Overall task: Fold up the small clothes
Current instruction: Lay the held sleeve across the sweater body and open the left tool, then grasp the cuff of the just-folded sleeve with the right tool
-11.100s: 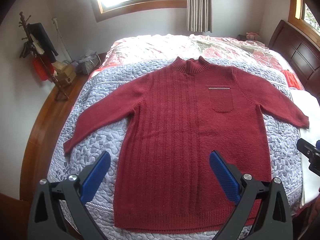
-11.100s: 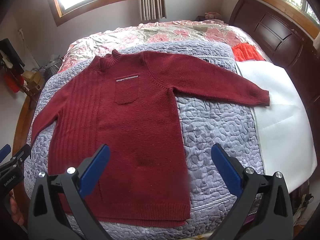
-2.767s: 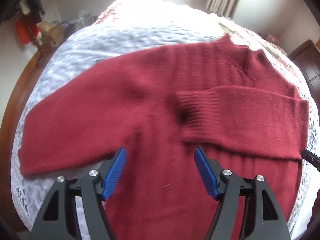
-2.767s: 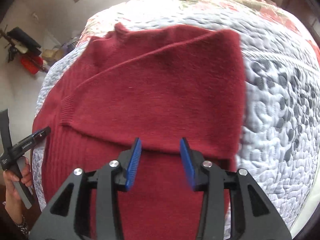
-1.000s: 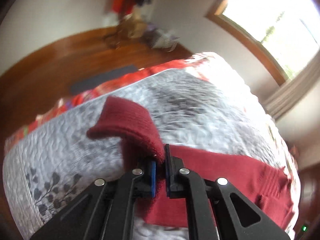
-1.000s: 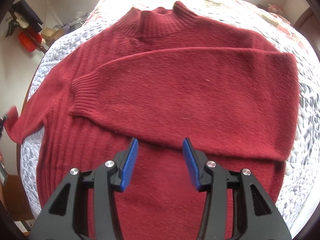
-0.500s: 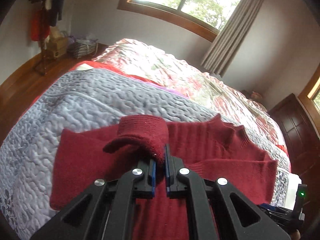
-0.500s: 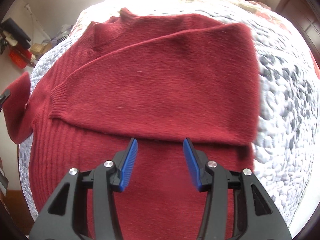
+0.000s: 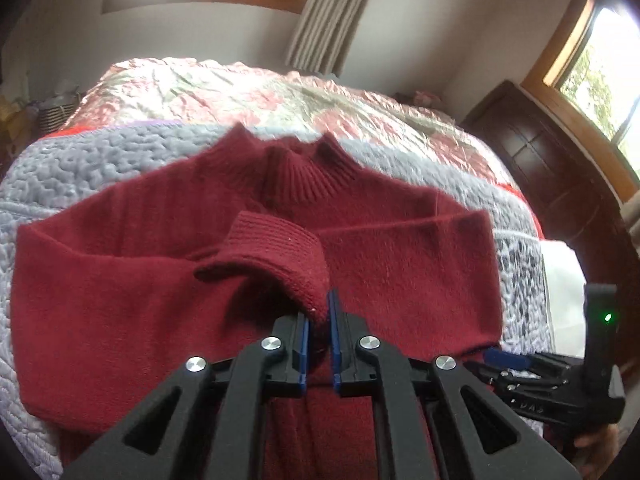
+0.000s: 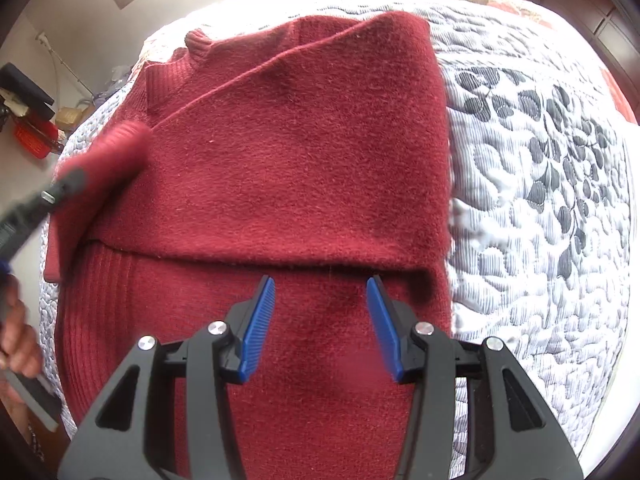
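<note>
Cuff (image 9: 276,248) of left sleeve pinched between pads of left hand-held gripper (image 9: 318,320), jaws pressed together on the knit, cuff end flopped over to the left. Compared with half a second ago: carried further across, now over mid-chest of red sweater (image 9: 400,272) just below collar (image 9: 304,176), no longer out near the sweater's left edge. Left sleeve (image 9: 100,256) doubled back over the body, fold line sitting at the sweater's left side. Means left-sleeve fold nearly done; likely only lay down and release left.

Right hand-held gripper (image 10: 320,324) spread, empty, hovering over lower body of sweater, just short of the edge of right sleeve (image 10: 304,160), already folded flat across the chest. Roughly the same position as half a second ago. Looks ready to pin or smooth once the cuff drops.

Sweater lies flat on grey quilted bedspread (image 10: 540,184) on the bed; floral cover (image 9: 280,96) beyond the collar. Bottom-up fold not started.
</note>
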